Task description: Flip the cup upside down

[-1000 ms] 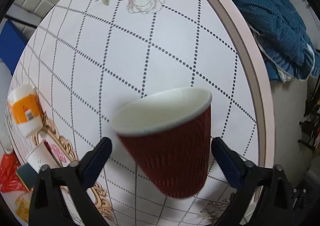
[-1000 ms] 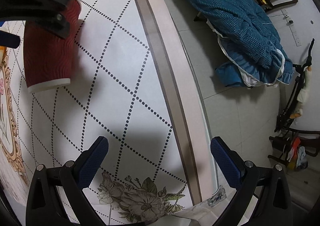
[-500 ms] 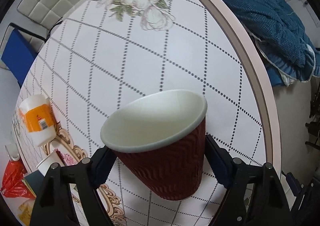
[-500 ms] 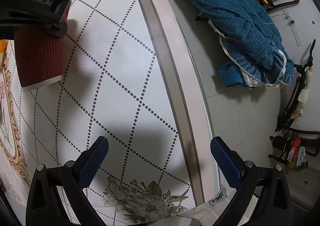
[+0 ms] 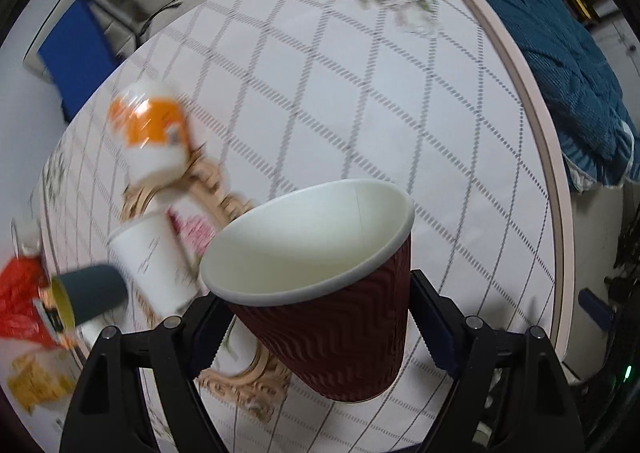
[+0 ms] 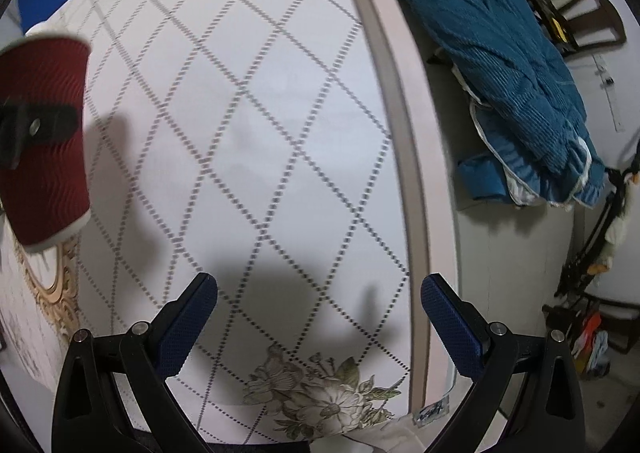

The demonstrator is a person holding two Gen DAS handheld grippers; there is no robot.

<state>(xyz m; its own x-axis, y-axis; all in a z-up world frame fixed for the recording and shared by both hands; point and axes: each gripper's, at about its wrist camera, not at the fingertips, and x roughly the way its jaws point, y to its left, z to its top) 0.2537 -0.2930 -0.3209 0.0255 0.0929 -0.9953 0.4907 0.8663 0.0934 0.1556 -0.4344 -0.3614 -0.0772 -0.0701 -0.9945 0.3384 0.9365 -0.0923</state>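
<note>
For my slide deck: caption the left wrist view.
Left gripper clamps a red ripple paper cup, mouth toward the camera, above the patterned table.

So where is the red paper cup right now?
The red paper cup is clamped in the left gripper, above the table; the right wrist view shows it far left.

One red cup (image 5: 324, 277), one white paper cup (image 5: 154, 259), one orange-and-white bottle (image 5: 150, 133), one dark tube (image 5: 90, 293), two grippers (image 5: 316, 313) (image 6: 320, 313)

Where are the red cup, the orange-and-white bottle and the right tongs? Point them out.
red cup (image 5: 340, 325), left wrist view, ribbed side wall.
orange-and-white bottle (image 5: 150, 131), left wrist view, orange label.
right tongs (image 6: 320, 313), right wrist view, midway between fingertips.
</note>
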